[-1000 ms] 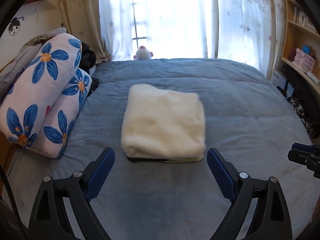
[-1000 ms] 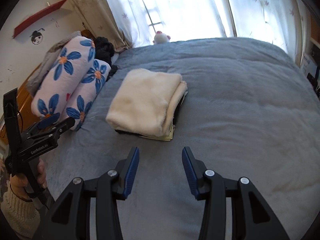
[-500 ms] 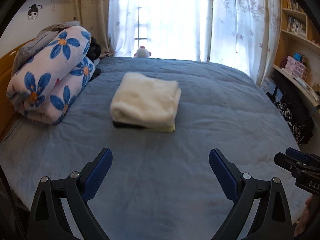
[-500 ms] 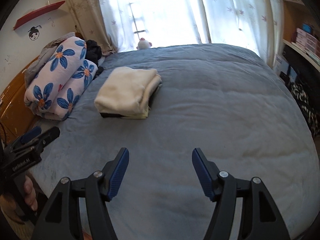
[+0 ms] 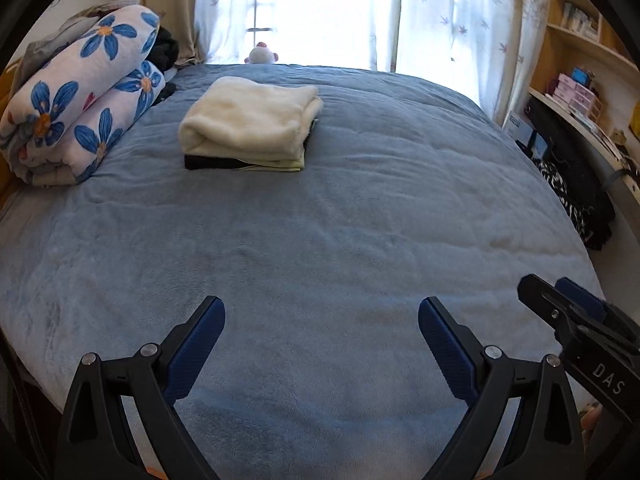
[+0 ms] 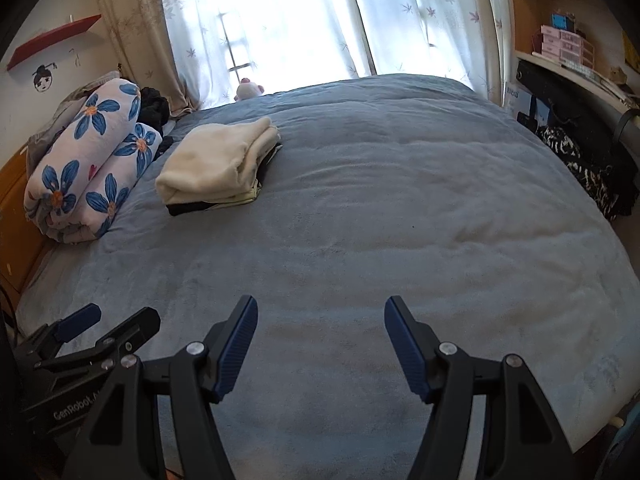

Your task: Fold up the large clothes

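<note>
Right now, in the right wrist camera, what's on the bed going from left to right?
Rolled white quilt with blue flowers → folded cream fleece stack → bare blue-grey blanket.

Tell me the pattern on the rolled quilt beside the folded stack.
Blue flowers on white quilt; clearest in left wrist view.

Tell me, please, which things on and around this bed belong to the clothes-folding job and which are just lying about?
Part of the job:
- folded cream garment
- dark and pale folded clothes beneath it
- blue bedspread, the work surface
- left gripper and right gripper, both open and empty

Just lying about:
- rolled floral blanket
- plush toy
- shelf boxes
</note>
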